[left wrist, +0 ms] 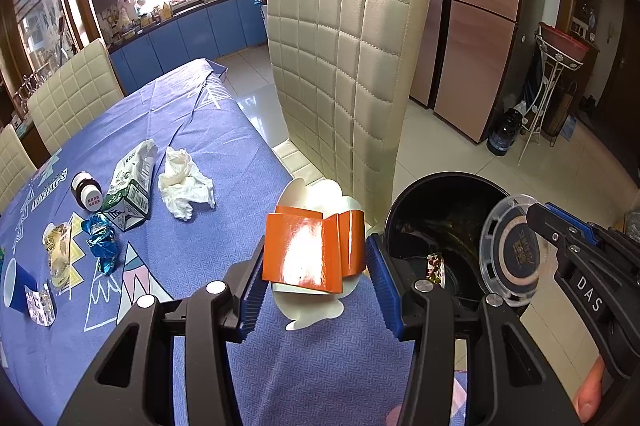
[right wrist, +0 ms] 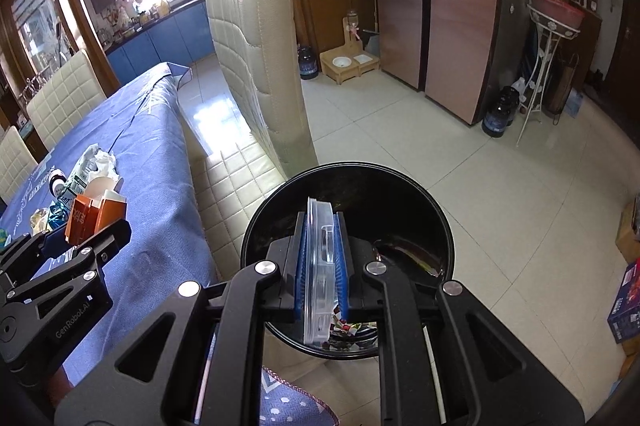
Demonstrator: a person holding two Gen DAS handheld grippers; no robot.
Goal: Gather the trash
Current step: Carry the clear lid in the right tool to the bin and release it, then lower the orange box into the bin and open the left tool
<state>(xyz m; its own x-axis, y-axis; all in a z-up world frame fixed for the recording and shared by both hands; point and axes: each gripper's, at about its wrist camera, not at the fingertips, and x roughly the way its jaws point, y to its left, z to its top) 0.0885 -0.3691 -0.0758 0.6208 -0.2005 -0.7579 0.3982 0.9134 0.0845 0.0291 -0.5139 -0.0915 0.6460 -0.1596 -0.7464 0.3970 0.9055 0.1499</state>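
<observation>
the right gripper [right wrist: 320, 262] pinches a clear plastic lid [right wrist: 319, 266] over the black trash bin [right wrist: 432, 209], needing only release, while the left gripper [left wrist: 316, 266] clamps an orange paper box [left wrist: 308, 250] at the table's [left wrist: 224, 129] right edge, next for dropping.

Blue-clothed table [left wrist: 224, 129], crumpled tissue [left wrist: 185, 183], milk carton [left wrist: 132, 191], small bottle [left wrist: 86, 190], foil wrapper [left wrist: 100, 238], blue cup [left wrist: 16, 284]

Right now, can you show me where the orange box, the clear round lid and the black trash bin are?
orange box [left wrist: 308, 250], left wrist view, on its shiny orange front face.
clear round lid [left wrist: 510, 250], left wrist view, on its dark centre label.
black trash bin [right wrist: 400, 185], right wrist view, on its far rim.
</observation>
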